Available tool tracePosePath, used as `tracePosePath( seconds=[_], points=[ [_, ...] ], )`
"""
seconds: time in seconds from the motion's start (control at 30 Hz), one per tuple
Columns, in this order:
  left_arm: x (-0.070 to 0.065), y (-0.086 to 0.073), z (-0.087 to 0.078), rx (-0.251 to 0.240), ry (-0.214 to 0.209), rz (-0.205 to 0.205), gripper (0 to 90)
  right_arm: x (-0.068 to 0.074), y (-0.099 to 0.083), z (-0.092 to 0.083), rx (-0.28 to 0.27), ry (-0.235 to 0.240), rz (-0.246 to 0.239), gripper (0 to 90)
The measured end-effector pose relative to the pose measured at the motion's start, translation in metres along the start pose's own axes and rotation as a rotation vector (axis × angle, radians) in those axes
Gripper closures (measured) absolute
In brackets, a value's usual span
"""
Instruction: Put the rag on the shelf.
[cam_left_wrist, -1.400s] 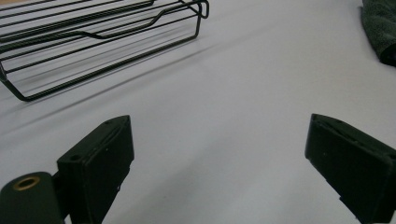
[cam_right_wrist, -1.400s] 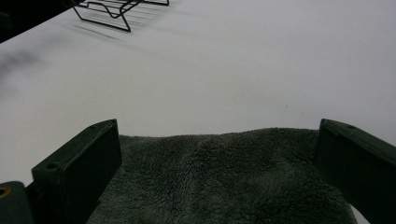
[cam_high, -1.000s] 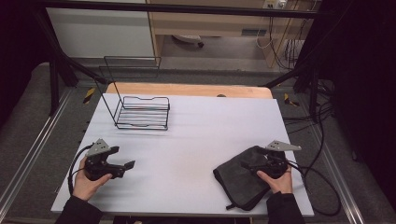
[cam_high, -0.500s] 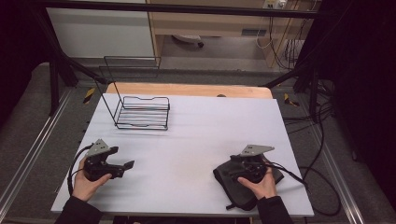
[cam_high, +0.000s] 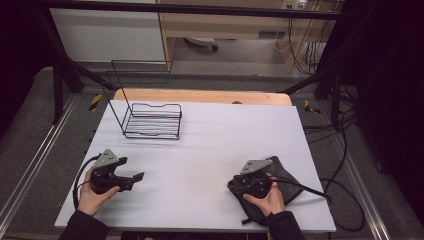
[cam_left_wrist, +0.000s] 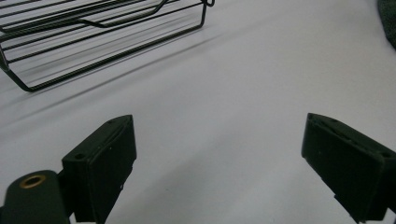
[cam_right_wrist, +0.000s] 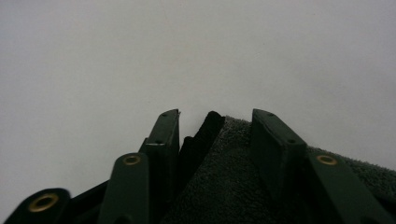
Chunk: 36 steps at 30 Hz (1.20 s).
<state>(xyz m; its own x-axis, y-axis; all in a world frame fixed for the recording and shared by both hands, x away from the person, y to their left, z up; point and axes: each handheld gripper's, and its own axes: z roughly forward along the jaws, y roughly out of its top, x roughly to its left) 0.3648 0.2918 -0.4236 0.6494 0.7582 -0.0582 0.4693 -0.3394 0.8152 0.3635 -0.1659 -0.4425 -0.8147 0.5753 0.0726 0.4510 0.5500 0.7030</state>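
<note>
Here the dark towel (cam_high: 280, 187) lies bunched at the near right of the white table (cam_high: 215, 145), its right side close to the table's right edge and its near side close to the near edge. The right gripper (cam_high: 239, 184) sits at the towel's left margin, and in the right gripper view a folded corner of the towel (cam_right_wrist: 219, 154) stands between the two jaws, which are partly closed around it; whether they already pinch the cloth firmly I cannot tell, since a thin gap shows on the left side. The step in hand looks like taking hold of that corner, probably to fold or drag the towel toward the middle. The next move calls for closing fully on the cloth, then lifting just enough to carry the layer leftward without pulling the rest off the near edge.

The left gripper (cam_high: 135, 177) rests at the near left, jaws wide apart and holding nothing, bare table between them in the left gripper view. The black wire rack (cam_high: 152, 120) stands at the far left, well apart from both grippers. Between the towel and the left gripper lies a broad bare stretch of table, ample room for spreading or folding; the right and near margins are the tight ones.
</note>
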Motion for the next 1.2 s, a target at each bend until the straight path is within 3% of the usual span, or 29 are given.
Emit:
tracePosePath(
  seconds=[0.03,0.17,0.37,0.53,0.77,0.87,1.03,1.2],
  points=[
    [0.0,0.0,0.0,0.001,0.0,-0.001,10.5,0.0,0.0,0.002,0.004,-0.006,-0.02,65.5],
    [0.0,0.0,0.0,0.001,0.001,0.0,10.8,0.0,0.001,0.002,0.004,-0.011,-0.041,79.1],
    [0.0,0.0,0.0,0.002,0.002,0.001,11.3,0.0,0.005,0.002,-0.004,-0.018,-0.062,82.5],
    [0.0,0.001,0.0,0.003,0.005,0.002,11.5,0.002,0.012,0.0,-0.041,-0.02,-0.076,82.9],
    [0.0,0.001,0.0,0.006,0.007,-0.001,11.6,0.022,0.044,0.019,-0.112,0.069,-0.124,82.9],
    [0.001,0.001,-0.001,0.002,0.012,-0.008,11.8,0.03,0.053,0.028,-0.108,0.092,-0.146,82.9],
    [0.003,0.0,-0.003,-0.001,0.018,-0.017,12.1,0.056,0.078,0.054,-0.099,0.155,-0.197,82.8],
    [0.003,0.001,-0.004,-0.005,0.019,-0.023,12.3,0.071,0.084,0.07,-0.08,0.195,-0.225,82.4]
  ],
)
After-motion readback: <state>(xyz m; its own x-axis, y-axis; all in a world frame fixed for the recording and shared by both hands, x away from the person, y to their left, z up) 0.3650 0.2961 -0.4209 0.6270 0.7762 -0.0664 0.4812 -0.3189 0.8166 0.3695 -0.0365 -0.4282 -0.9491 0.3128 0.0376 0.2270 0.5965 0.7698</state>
